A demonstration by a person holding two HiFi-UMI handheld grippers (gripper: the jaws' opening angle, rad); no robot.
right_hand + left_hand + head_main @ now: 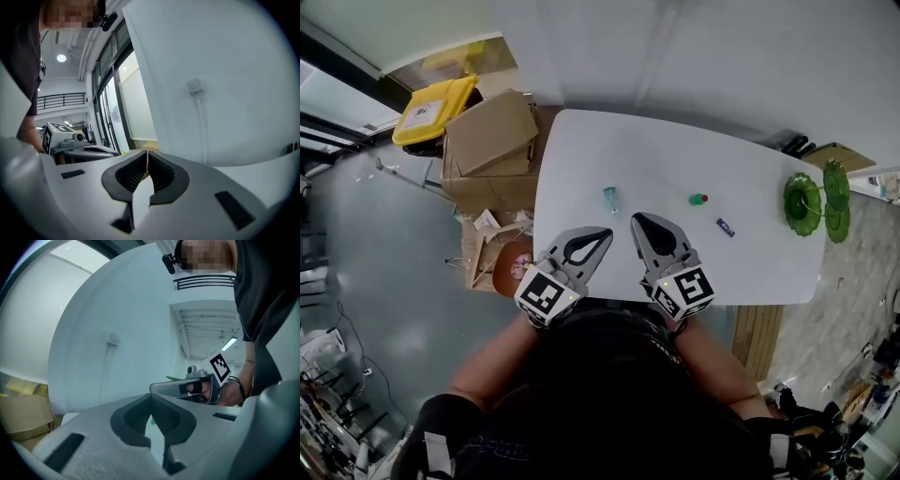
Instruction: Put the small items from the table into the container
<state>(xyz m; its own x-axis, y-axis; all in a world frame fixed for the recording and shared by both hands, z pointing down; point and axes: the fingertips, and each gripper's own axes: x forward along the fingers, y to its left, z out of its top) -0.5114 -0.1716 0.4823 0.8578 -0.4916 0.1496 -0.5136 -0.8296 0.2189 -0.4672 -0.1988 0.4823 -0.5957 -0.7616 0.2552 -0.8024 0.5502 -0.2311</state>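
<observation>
Lower centre, head view: left tongs (pixel 602 234), right tongs (pixel 639 221), both clenched, empty, above near desk (pixel 656 150) edge. Mid-desk: clear item (pixel 610 198), green item (pixel 697 199), dark item (pixel 726 227), unpicked. Far right: green container (pixel 802 197). Step, likely: first approach. Next: release tongs, straddle nearest item.

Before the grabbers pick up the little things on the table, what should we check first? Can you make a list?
1. Both grabbers empty: ok. The left gripper and right gripper hold nothing.
2. Jaws open for grabbing: not ok, both are shut.
3. Little things in sight: ok. The clear item, green item and dark item lie apart on the table.
4. Green container on the table: ok, at its right end.
5. Room inside the container: cannot tell.
</observation>
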